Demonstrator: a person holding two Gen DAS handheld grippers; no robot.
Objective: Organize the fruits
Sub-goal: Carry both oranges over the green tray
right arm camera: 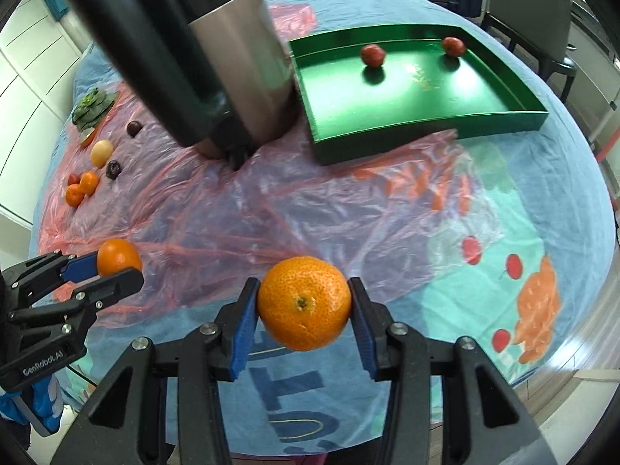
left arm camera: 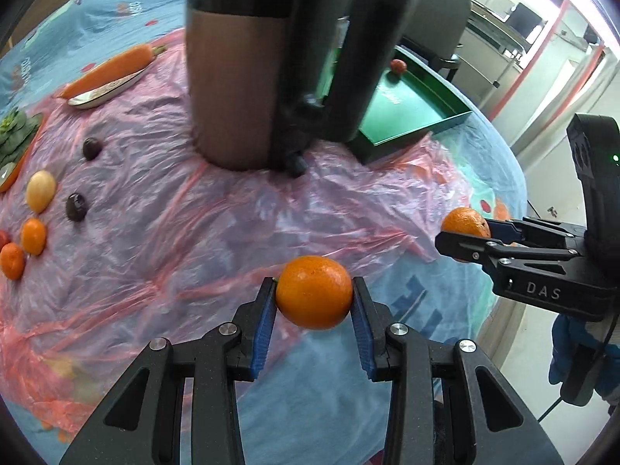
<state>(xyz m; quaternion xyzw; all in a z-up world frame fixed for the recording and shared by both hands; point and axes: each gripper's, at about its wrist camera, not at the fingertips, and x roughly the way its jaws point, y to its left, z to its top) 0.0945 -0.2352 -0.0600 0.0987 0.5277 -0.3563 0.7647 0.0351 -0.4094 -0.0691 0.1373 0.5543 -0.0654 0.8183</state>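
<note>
My left gripper (left arm camera: 314, 290) is shut on a smooth orange (left arm camera: 314, 292), held above the table's near edge; it also shows in the right wrist view (right arm camera: 118, 257). My right gripper (right arm camera: 304, 302) is shut on a dimpled orange (right arm camera: 305, 303), also seen in the left wrist view (left arm camera: 465, 223). A green tray (right arm camera: 484, 116) at the back right holds two red fruits (right arm camera: 372, 55) (right arm camera: 453, 46). Loose fruit lies at the far left: small oranges (right arm camera: 88, 182), a yellow fruit (right arm camera: 102, 152) and two dark fruits (right arm camera: 113, 169).
A tall steel and black kettle (right arm camera: 232, 69) stands left of the tray on crinkled pink plastic film (right arm camera: 271, 213). A carrot (left arm camera: 112, 69) on a dish and leafy greens (right arm camera: 93, 106) lie at the far left. A chair (right arm camera: 542, 11) stands behind the table.
</note>
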